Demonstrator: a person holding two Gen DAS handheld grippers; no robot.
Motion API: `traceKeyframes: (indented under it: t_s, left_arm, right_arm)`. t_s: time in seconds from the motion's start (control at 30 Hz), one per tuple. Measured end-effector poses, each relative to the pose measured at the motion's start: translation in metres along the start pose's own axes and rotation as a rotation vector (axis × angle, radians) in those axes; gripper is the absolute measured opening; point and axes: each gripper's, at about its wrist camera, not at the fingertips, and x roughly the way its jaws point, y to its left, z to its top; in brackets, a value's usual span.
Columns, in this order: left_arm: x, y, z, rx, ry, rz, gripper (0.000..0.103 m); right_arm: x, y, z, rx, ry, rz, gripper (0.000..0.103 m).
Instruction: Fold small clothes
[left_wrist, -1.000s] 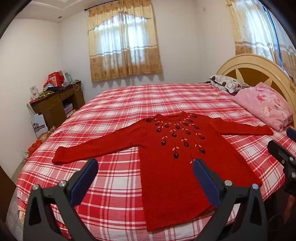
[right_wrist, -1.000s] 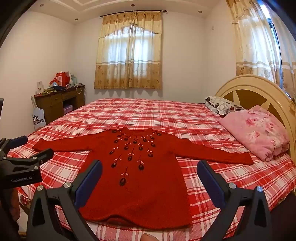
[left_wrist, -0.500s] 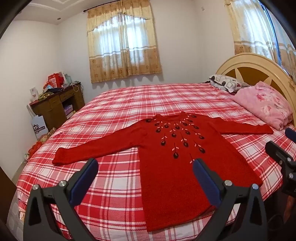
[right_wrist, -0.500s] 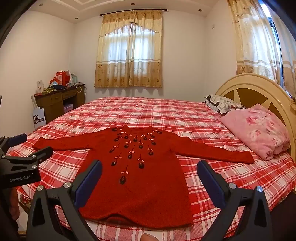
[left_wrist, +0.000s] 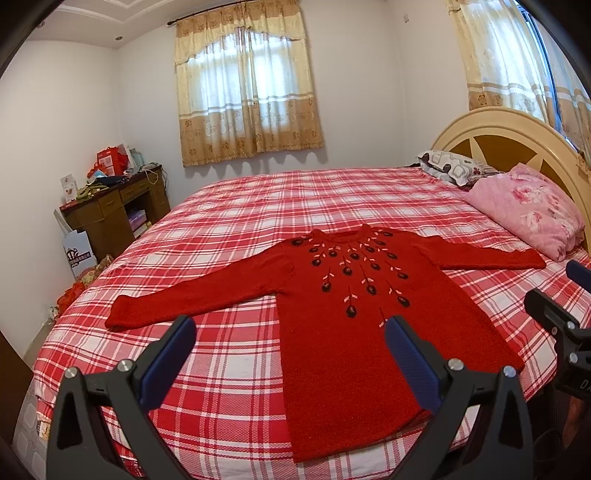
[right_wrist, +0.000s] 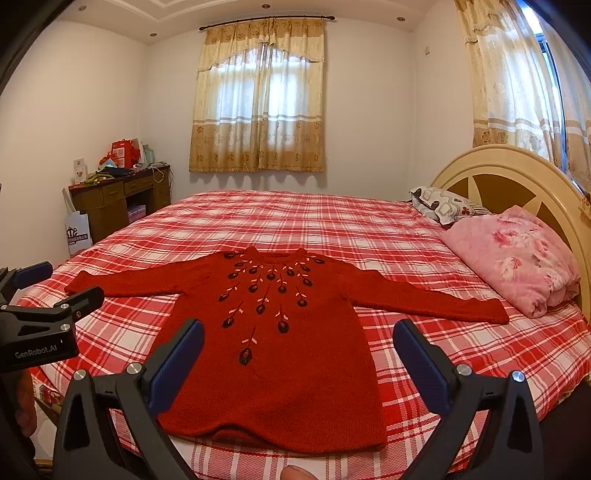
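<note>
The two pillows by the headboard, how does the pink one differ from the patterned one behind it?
The pink floral pillow looks bigger and puffier; the grey patterned pillow looks flatter and smaller. The pink one carries rose prints, the grey one white and dark red shapes. The pink one lies close to the red sweater sleeve end, the grey one further back. Both rest on the plaid bed against the headboard.

Soft daylight through curtained window (right_wrist: 258, 99); sharp focus, fisheye-bent edges.
</note>
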Motion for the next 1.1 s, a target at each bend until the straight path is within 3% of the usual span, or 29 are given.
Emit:
traceKeyframes:
  t_s: [1.1]
  left_arm:
    - [-0.0013,0.0017,0.0002,-0.003,-0.005,0.001,0.103]
  right_arm:
    - [0.0003,0.0087,-0.0015,-0.008,0.010,0.009,0.102]
